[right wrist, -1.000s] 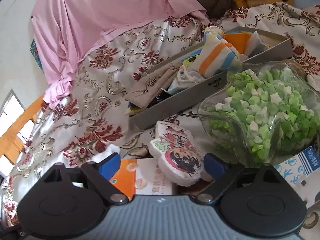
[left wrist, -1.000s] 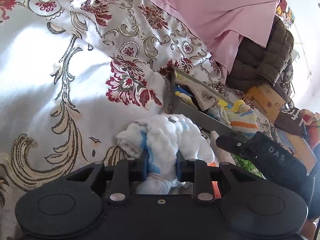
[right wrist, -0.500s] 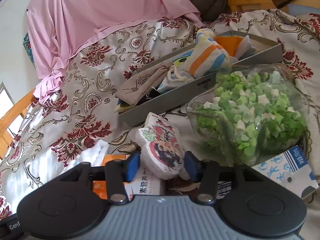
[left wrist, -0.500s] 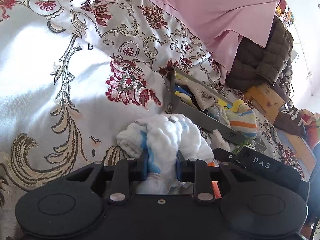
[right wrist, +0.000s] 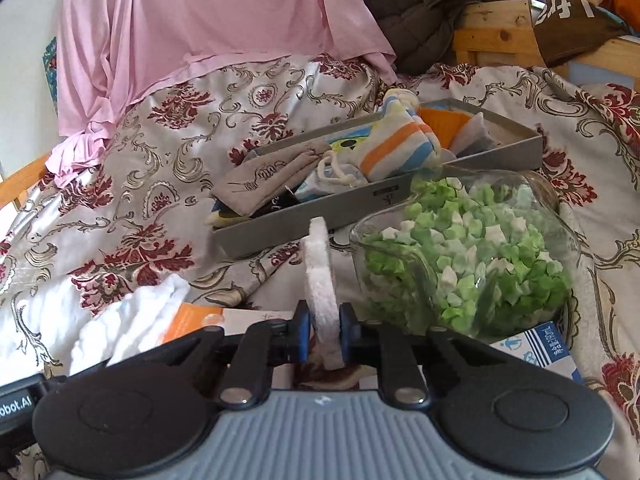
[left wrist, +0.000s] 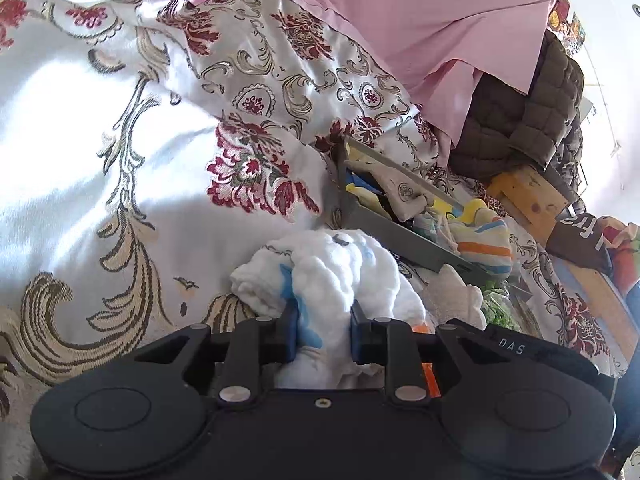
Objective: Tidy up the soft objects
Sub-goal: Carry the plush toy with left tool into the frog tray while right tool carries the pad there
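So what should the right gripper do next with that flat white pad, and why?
Probably lift it and carry it over to the grey tray. The right gripper has just closed and now pinches the flat white pad edge-on, while the tray just behind already holds a striped sock and other soft things. The left gripper is busy holding the fluffy white cloth.

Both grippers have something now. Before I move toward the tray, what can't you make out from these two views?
- Right wrist view: the printed face of the flat plush pad in the right gripper; it stands edge-on.
- Left wrist view: the lower part of the white towel, behind the left gripper.
- Both views: the grey tray floor, buried under cloth items.
- Right wrist view: the blue-and-white box, under the jar of green paper stars.
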